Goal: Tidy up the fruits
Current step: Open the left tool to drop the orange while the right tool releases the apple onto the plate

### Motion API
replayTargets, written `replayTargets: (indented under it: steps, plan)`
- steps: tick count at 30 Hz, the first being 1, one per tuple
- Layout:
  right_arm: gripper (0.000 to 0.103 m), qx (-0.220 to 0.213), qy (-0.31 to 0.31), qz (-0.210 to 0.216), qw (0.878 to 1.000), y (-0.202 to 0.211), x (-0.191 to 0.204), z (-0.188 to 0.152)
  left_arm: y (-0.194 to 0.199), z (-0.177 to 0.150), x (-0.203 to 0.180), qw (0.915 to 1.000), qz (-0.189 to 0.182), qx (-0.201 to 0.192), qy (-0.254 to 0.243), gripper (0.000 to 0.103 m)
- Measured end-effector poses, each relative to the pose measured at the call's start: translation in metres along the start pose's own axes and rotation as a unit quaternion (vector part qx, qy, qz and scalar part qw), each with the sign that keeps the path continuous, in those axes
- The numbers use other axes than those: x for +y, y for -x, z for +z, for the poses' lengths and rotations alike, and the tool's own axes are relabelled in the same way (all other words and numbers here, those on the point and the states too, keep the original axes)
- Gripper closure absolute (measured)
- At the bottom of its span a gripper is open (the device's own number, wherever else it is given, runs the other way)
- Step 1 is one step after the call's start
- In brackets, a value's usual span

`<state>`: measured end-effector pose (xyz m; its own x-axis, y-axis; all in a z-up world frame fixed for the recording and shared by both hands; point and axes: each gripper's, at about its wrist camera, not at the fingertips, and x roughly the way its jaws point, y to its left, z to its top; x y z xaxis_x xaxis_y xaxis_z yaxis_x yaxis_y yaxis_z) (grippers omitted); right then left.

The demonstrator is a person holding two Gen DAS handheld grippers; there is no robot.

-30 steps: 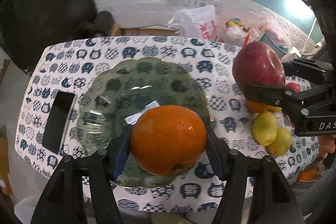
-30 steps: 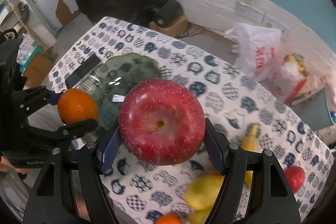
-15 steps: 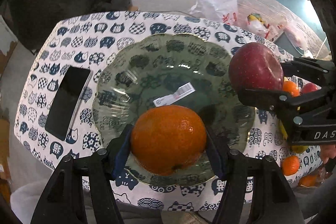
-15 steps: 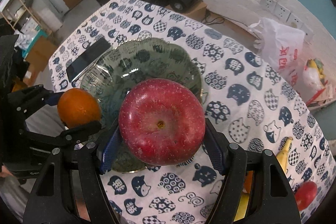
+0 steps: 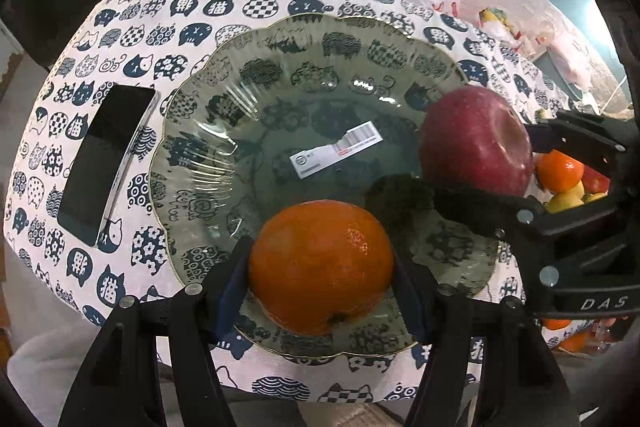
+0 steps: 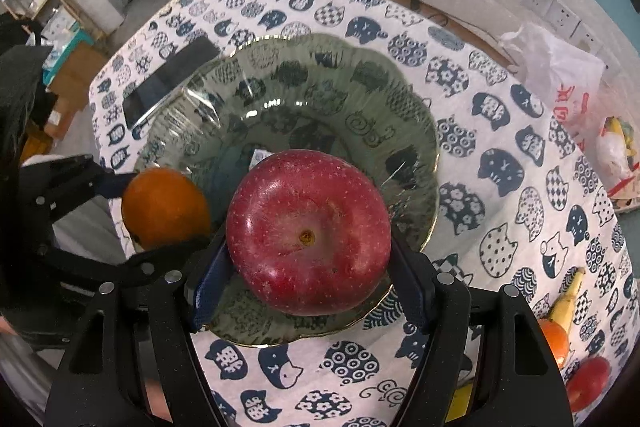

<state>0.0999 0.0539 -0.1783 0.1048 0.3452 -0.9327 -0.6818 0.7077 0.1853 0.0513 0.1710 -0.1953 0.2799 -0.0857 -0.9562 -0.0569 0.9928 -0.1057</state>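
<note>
My left gripper (image 5: pixel 322 269) is shut on an orange (image 5: pixel 320 263) and holds it over the near rim of a green glass plate (image 5: pixel 240 99). My right gripper (image 6: pixel 308 233) is shut on a red apple (image 6: pixel 308 231) and holds it over the plate's (image 6: pixel 400 115) near right side. The apple also shows in the left wrist view (image 5: pixel 474 143), the orange in the right wrist view (image 6: pixel 166 207). The plate holds only a white label (image 5: pixel 334 149).
A black phone (image 5: pixel 104 163) lies left of the plate on the cat-print tablecloth (image 5: pixel 120 39). Loose fruit lies to the right: oranges (image 5: pixel 560 171), a banana (image 6: pixel 568 297), a red apple (image 6: pixel 588 383). Plastic bags (image 6: pixel 568 83) sit beyond the table.
Both grippers have moved in over the plate and closer to it, each still holding its fruit. The apple now hangs over the plate's right side.
</note>
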Motion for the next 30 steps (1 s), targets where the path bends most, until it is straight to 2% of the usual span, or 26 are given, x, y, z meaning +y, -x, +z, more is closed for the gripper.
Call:
replayTargets:
  steps: [4, 8, 20, 25, 30]
  plan:
    - [0.030, 0.008, -0.017, 0.005, 1.000, -0.005, -0.007, -0.001, 0.004, 0.001, 0.000, 0.9998, 0.012, -0.013, -0.008, 0.037]
    - [0.030, 0.004, -0.010, 0.000, 1.000, -0.005, -0.005, 0.001, 0.009, 0.002, 0.005, 0.9998, 0.005, -0.017, 0.001, 0.037]
    - [0.028, 0.023, 0.010, -0.005, 1.000, -0.016, 0.005, -0.001, 0.011, -0.004, 0.008, 0.9998, 0.015, -0.012, -0.002, 0.036]
    - [0.029, 0.017, -0.010, 0.013, 1.000, -0.014, -0.002, 0.000, 0.011, -0.005, 0.009, 0.9998, 0.017, -0.010, -0.001, 0.036]
    - [0.029, 0.019, -0.006, 0.011, 1.000, -0.012, 0.000, 0.001, 0.013, -0.007, 0.008, 0.9997, 0.020, -0.009, -0.003, 0.035]
